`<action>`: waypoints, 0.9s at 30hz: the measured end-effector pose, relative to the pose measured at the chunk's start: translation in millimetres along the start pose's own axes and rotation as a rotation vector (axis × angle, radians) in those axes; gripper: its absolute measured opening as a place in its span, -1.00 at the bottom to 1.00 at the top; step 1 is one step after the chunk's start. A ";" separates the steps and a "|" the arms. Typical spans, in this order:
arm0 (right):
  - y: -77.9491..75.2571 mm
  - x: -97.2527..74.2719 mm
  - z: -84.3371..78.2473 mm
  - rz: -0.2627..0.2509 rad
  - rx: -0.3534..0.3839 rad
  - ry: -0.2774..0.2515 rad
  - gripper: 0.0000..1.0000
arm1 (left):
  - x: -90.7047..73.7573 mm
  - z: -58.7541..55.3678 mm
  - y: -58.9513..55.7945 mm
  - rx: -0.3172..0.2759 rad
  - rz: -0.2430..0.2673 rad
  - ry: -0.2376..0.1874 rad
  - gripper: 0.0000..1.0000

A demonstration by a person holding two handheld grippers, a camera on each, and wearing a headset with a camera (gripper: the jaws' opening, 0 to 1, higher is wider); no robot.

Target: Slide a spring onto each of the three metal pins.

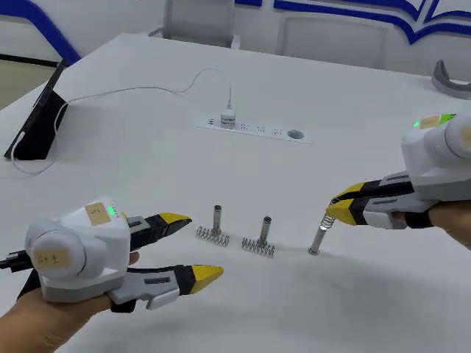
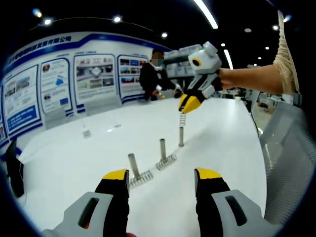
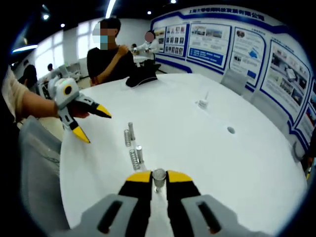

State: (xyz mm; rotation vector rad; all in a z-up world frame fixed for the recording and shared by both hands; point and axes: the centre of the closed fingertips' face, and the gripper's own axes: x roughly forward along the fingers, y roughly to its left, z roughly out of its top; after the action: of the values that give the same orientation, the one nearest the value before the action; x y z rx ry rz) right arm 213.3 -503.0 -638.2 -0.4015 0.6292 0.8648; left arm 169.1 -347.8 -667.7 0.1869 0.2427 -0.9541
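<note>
A wide white table (image 1: 147,147) runs back towards a wall with blue bands, with bare surface all round the work

Head view: three pins stand in a row near the front. They are the left pin (image 1: 217,219), the middle pin (image 1: 265,229) and the right pin (image 1: 318,239), which leans. A loose spring (image 1: 213,235) lies at the foot of the left pin and a second spring (image 1: 258,247) at the foot of the middle pin. The right gripper (image 1: 342,208) reaches in from the right, its tips pinched on a third spring (image 1: 327,220) whose lower end meets the top of the right pin. The left gripper (image 1: 193,246) hovers left of the row, jaws wide apart, touching nothing. A socket strip (image 1: 250,129), a white cable (image 1: 132,90), a black stand (image 1: 37,118) and a chair (image 1: 199,22) sit well apart from the pins

Left gripper view: the yellow tips are spread and the row of pins lies ahead between them. The right gripper (image 2: 190,102) is above the farthest pin, and the third spring (image 2: 182,119) hangs from it. The table's edge curves past on the right. A person (image 2: 150,74) stands beyond the table

Right gripper view: the tips are closed on the third spring (image 3: 159,174), seen end on as a ring, and the pin beneath is hidden. The other two pins stand beyond with their springs beside them. The left gripper (image 3: 96,127) is open at the left, near the table's edge. Two people sit at the far side
</note>
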 end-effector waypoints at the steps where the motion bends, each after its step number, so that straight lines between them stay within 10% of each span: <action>1: -0.2 0.8 -0.1 -0.001 -0.001 -0.001 -0.76 | -0.3 0.0 0.2 0.000 0.001 0.000 0.07; 27: -4.0 18.0 -14.8 -0.010 0.054 0.007 -0.76 | 0.1 -0.8 3.8 -0.007 0.004 0.000 0.07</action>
State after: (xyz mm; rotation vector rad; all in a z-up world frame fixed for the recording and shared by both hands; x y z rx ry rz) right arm 220.3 -503.4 -660.9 -0.3588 0.6550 0.8356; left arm 172.2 -345.5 -668.3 0.1811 0.2458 -0.9489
